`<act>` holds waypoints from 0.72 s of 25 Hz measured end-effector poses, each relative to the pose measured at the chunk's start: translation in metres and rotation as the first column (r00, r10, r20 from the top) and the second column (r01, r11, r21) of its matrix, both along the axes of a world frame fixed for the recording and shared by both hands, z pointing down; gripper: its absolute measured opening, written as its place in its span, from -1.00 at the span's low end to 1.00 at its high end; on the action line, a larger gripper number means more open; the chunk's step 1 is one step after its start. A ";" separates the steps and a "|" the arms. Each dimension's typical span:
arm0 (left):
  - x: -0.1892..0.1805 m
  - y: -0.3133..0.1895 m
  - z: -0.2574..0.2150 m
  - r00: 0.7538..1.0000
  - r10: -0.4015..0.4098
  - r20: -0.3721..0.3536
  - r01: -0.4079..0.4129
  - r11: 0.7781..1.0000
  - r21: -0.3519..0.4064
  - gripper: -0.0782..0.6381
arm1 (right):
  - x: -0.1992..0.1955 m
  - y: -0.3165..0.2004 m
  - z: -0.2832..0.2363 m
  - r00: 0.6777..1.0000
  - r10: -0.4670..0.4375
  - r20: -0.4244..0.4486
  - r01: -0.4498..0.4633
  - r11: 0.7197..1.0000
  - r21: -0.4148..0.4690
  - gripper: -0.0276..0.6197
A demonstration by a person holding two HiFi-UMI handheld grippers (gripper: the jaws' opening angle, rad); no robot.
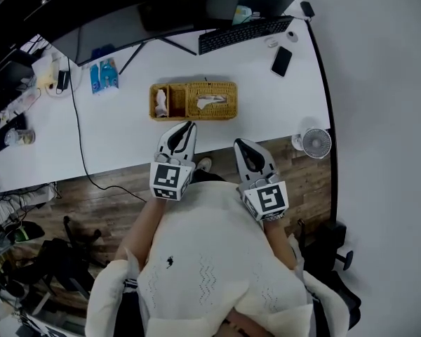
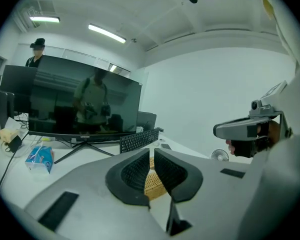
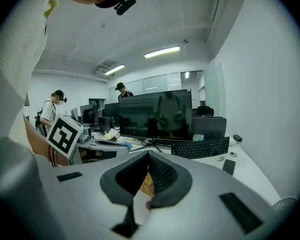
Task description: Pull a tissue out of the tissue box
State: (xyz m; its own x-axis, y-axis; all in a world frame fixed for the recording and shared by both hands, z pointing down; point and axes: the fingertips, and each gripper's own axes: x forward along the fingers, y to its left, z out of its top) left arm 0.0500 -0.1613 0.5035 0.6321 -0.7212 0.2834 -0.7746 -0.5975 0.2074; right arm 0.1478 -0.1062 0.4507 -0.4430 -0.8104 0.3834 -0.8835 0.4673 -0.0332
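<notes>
Left gripper (image 1: 189,126) and right gripper (image 1: 238,144) hover side by side at the desk (image 1: 126,132) edge, jaws drawn together, pinching nothing. Just beyond: woven wicker tissue box (image 1: 226,92), crumpled white tissue (image 1: 210,102) poking from its top slot.

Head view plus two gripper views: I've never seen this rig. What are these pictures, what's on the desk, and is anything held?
A person carries a two-jaw tool in each hand: the left gripper and the right gripper. The head view looks down from the person's head; each gripper view looks along its own jaws. On the white desk sit a yellow woven tissue box with a white tissue poking up, a black keyboard and a black phone. Both grippers hover short of the box, jaws together, holding nothing.
</notes>
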 end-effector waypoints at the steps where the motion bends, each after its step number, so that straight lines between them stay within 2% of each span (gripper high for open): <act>1: 0.000 -0.003 0.003 1.000 0.005 0.005 -0.005 1.000 -0.007 -0.73 | 0.001 -0.001 0.001 1.000 0.008 0.001 -0.008 1.000 -0.004 -0.91; 8: 0.007 -0.023 0.023 0.999 0.022 0.029 -0.020 0.998 -0.058 -0.71 | 0.008 -0.009 0.004 0.998 0.069 -0.004 -0.069 0.997 -0.027 -0.91; 11: 0.012 -0.033 0.035 0.999 0.041 0.021 -0.038 0.994 -0.102 -0.45 | 0.009 -0.012 0.009 0.996 0.089 -0.013 -0.090 0.995 -0.043 -0.91; 18: 0.026 -0.053 0.069 0.995 0.086 0.044 -0.075 0.977 -0.200 -0.45 | 0.018 -0.020 0.017 0.989 0.143 -0.042 -0.145 0.987 -0.073 -0.91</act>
